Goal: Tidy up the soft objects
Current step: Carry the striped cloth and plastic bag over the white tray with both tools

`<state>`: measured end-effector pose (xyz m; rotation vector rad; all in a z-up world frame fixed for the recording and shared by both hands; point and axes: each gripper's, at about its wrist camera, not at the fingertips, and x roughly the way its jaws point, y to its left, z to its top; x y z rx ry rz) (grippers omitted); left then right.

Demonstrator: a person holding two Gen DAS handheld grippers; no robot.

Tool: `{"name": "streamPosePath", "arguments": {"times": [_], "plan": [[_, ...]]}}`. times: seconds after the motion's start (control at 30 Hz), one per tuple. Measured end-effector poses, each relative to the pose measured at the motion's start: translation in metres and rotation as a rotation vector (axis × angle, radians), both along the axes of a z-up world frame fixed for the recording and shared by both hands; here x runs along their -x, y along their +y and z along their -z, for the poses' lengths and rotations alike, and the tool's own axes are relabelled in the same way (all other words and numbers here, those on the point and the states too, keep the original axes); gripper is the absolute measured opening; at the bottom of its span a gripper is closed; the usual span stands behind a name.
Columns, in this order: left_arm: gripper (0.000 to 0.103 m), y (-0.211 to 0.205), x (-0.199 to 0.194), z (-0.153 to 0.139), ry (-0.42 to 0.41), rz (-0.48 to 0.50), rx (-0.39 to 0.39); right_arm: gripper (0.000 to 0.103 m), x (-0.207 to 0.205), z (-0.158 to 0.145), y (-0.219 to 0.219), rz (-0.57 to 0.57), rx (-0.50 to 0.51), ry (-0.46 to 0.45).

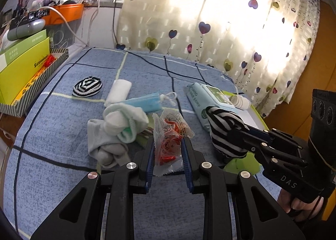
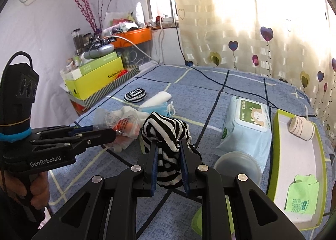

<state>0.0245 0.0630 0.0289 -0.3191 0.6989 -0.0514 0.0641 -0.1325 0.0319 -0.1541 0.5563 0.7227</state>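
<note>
Between my left gripper's [image 1: 168, 156] jaws I hold a crinkly clear packet [image 1: 168, 145] with orange pieces above the blue bed [image 1: 63, 135], while my right gripper [image 2: 168, 164] clamps a striped sock bundle [image 2: 166, 135] beside the wipes pack [image 2: 245, 126].

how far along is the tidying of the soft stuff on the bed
Done: a rolled bandage and a green packet lie in the green-rimmed tray.
In hand: the left gripper clamps a crinkly plastic bag; the right gripper clamps a striped sock.
Left: pale socks, blue face mask, white roll, another striped sock.
</note>
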Motion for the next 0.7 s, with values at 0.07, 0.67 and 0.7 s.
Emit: {"name": "streamPosePath", "arguments": {"times": [0.07,0.67,0.7], "plan": [[0.026,-0.004,-0.002,-0.002,-0.004,0.007,-0.005,0.018,0.001,-0.001,-0.005,0.008,-0.003,-0.004],[0.026,-0.057,-0.026,-0.021,-0.038,0.093,-0.063,0.018,-0.005,-0.012,-0.059,0.112,-0.046,-0.030],[0.026,-0.060,-0.027,-0.022,-0.041,0.097,-0.065,0.018,-0.005,-0.012,-0.061,0.117,-0.047,-0.032]]}}
